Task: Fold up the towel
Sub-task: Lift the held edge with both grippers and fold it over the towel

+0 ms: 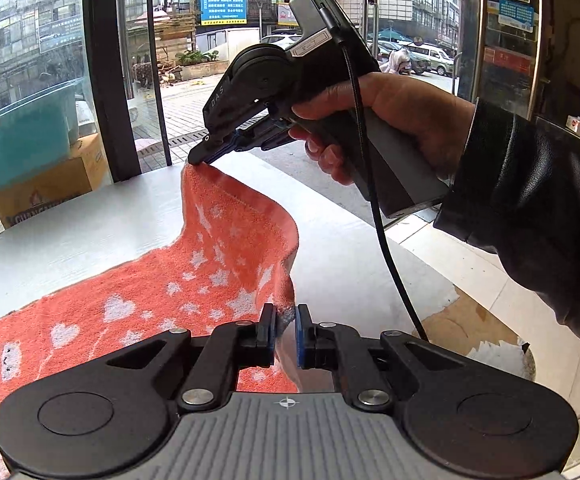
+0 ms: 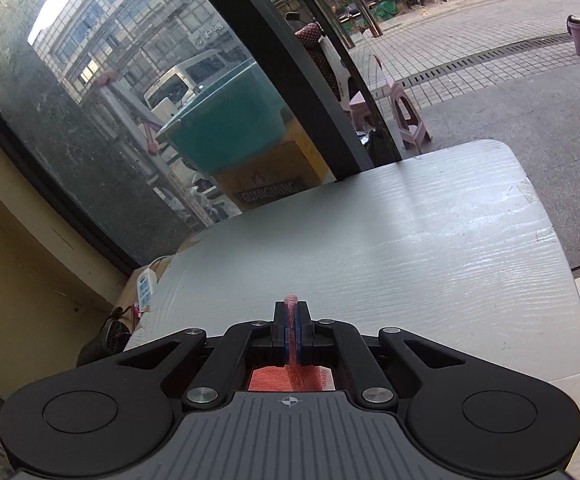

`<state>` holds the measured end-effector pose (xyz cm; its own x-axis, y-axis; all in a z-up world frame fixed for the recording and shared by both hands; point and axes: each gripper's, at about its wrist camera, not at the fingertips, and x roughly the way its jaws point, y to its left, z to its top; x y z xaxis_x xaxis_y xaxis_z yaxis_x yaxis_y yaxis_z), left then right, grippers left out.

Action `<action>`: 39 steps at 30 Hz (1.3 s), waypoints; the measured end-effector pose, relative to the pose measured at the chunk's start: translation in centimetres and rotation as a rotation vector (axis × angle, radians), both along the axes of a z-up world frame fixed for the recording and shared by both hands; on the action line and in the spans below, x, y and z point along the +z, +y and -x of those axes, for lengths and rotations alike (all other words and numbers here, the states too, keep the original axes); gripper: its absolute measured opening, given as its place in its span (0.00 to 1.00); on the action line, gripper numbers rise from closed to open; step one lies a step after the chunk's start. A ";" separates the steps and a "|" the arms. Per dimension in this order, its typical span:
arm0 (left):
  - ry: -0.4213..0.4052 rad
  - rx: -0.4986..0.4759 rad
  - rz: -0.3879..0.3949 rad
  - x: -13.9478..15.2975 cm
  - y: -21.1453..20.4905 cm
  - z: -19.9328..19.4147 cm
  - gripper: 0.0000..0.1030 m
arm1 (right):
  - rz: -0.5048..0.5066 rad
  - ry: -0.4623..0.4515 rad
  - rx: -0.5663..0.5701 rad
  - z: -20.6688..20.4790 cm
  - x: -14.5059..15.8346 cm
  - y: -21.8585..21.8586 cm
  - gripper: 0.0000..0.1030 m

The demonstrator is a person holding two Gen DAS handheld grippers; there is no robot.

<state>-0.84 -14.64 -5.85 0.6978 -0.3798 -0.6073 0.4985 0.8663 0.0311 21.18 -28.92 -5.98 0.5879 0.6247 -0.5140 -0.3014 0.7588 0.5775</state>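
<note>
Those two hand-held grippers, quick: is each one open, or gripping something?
Left hand-held gripper: shut on the orange towel edge.
Right hand-held gripper: shut on the orange towel corner.

The towel (image 1: 138, 292) is soft, fuzzy cloth, orange with white hearts and stars. The surface (image 2: 370, 240) looks smooth and a bit shiny, with thin ripple lines. Each claw (image 1: 286, 334) is dull black plastic with blue rubbery pads (image 1: 301, 336) and shiny metal screws (image 1: 197, 397).
</note>
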 end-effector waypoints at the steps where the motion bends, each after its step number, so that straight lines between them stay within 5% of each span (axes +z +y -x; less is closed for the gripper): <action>1: -0.008 0.023 0.001 0.2 0.9 0.1 0.10 | -0.018 -0.009 0.007 0.0 0.4 0.7 0.02; 20: -0.118 0.449 0.093 2.9 19.1 3.1 0.10 | -0.193 -0.060 0.253 -1.6 3.6 20.9 0.03; 31: 0.091 0.575 0.105 -1.8 24.2 1.7 0.11 | 0.024 -0.003 0.331 -2.8 -1.3 31.5 0.03; 39: 0.197 0.659 0.093 -4.1 26.4 0.7 0.12 | 0.325 -0.112 0.306 -0.8 -3.0 30.7 0.11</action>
<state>-1.51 11.72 -9.98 0.6805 0.0291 -0.7321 -0.1440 0.9850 -0.0947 22.02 1.79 -9.02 0.4647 0.5947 -0.6560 -0.5864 0.7618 0.2753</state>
